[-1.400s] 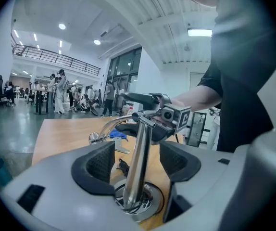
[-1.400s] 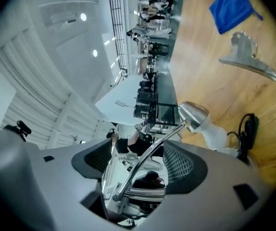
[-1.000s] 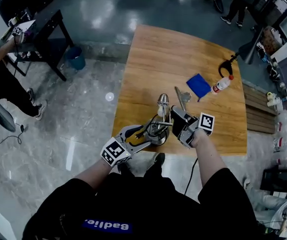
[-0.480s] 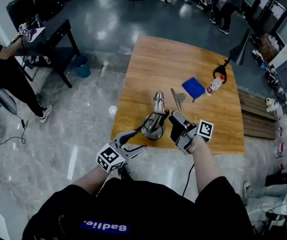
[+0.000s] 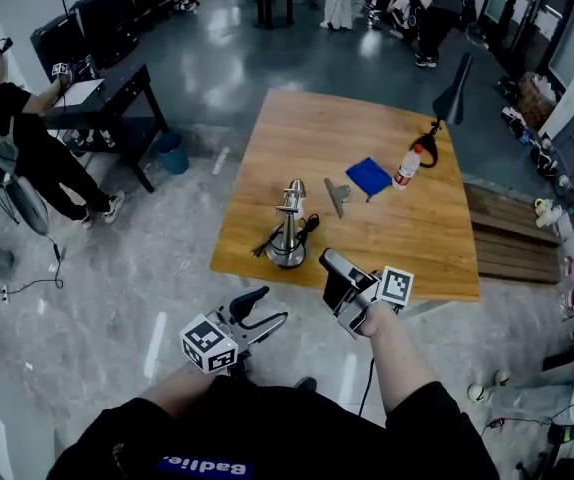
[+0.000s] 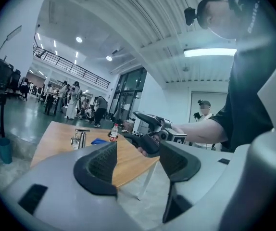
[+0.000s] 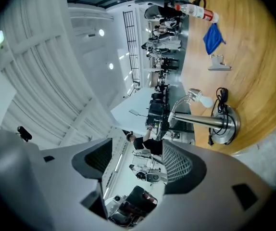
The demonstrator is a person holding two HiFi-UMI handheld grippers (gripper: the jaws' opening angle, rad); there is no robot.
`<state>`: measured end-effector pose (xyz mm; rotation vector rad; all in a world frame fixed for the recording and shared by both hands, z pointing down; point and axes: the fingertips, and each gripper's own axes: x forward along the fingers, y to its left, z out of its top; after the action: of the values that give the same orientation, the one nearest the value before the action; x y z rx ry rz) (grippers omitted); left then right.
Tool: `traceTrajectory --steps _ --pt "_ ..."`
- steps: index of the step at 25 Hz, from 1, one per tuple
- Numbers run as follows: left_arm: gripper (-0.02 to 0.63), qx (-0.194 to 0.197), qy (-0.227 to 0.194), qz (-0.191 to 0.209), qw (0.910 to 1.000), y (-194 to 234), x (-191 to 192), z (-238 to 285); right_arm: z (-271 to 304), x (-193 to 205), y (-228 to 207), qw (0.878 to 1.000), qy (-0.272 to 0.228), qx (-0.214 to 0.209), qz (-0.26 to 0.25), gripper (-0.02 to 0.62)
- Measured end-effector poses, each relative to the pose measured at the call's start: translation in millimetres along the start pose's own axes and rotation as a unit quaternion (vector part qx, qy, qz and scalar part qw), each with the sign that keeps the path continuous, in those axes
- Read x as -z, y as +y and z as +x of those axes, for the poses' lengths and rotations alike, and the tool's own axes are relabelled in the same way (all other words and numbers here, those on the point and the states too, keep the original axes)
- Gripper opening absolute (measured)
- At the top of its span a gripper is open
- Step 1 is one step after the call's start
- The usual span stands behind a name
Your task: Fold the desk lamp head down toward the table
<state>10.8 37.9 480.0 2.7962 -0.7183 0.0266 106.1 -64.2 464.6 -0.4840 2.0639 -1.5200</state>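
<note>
The silver desk lamp (image 5: 289,230) stands on its round base (image 5: 287,257) near the front left corner of the wooden table (image 5: 407,238). In the right gripper view the lamp (image 7: 200,122) shows a straight stem, and its neck curves over so the bulb end (image 7: 204,100) points back toward the tabletop. Both grippers hang off the table's near edge, over the floor. My left gripper (image 5: 261,309) is open and holds nothing. My right gripper (image 5: 331,269) is open too, a short way in front of the lamp. The left gripper view shows the lamp (image 6: 80,137) far off.
A blue cloth (image 5: 369,176), a plastic bottle with a red cap (image 5: 404,166) and a small metal stand (image 5: 337,196) lie past the lamp. A black lamp (image 5: 453,92) stands at the far right edge. A person sits at a black desk (image 5: 107,93) to the left.
Both grippers have let go of the lamp and drawn back off the table toward my body. The lamp now stands by itself, farther away in view.
</note>
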Motion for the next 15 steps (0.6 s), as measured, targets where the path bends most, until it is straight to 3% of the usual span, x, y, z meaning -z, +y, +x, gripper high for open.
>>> traceTrajectory --steps 4,9,12,15 --pt "0.281 0.025 -0.001 0.001 0.9997 -21.2 -6.3 -12.3 -11.8 32.5 47.0 0.996 0.001 -0.011 -0.083 0.311" --pt "0.278 0.055 -0.008 -0.026 0.9981 -27.4 -24.5 -44.1 -18.1 91.2 83.7 0.983 0.012 -0.014 -0.183 0.294" --pt "0.257 0.068 -0.014 -0.034 0.997 -29.4 -31.7 -60.7 -13.4 121.2 94.9 0.971 0.021 -0.017 -0.238 0.205" --pt "0.19 0.085 -0.011 -0.032 0.9958 -37.0 -32.2 -65.8 -13.3 142.9 100.7 0.949 0.036 -0.01 -0.315 0.11"
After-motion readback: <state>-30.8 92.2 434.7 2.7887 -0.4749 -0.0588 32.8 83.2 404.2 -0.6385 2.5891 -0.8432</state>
